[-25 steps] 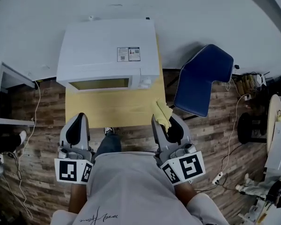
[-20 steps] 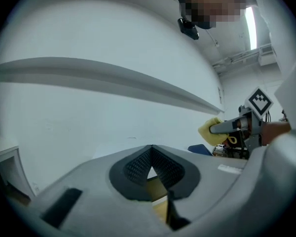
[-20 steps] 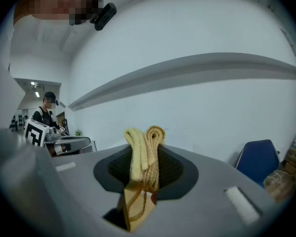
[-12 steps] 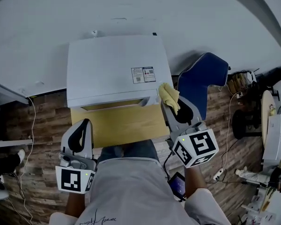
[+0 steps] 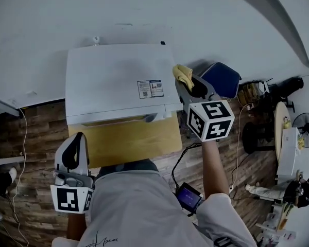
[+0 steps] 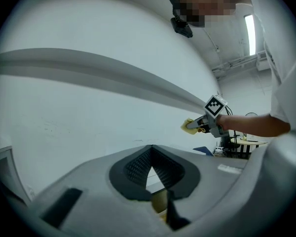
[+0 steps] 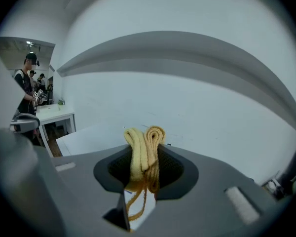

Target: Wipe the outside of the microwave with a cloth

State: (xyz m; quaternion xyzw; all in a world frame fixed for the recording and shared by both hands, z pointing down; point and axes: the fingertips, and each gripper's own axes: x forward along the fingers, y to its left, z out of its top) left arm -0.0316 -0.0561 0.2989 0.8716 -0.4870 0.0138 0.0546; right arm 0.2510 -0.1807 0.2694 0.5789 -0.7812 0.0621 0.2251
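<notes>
Microwave: white box, door shut and facing front, sits on back part of wooden worktop, rear twd wall; 2 label stickers on top nr right front corner. Cloth: yellow, bunched in folds, pinched in right gripper, held over microwave's right edge twd rear; contact unclear.
</notes>
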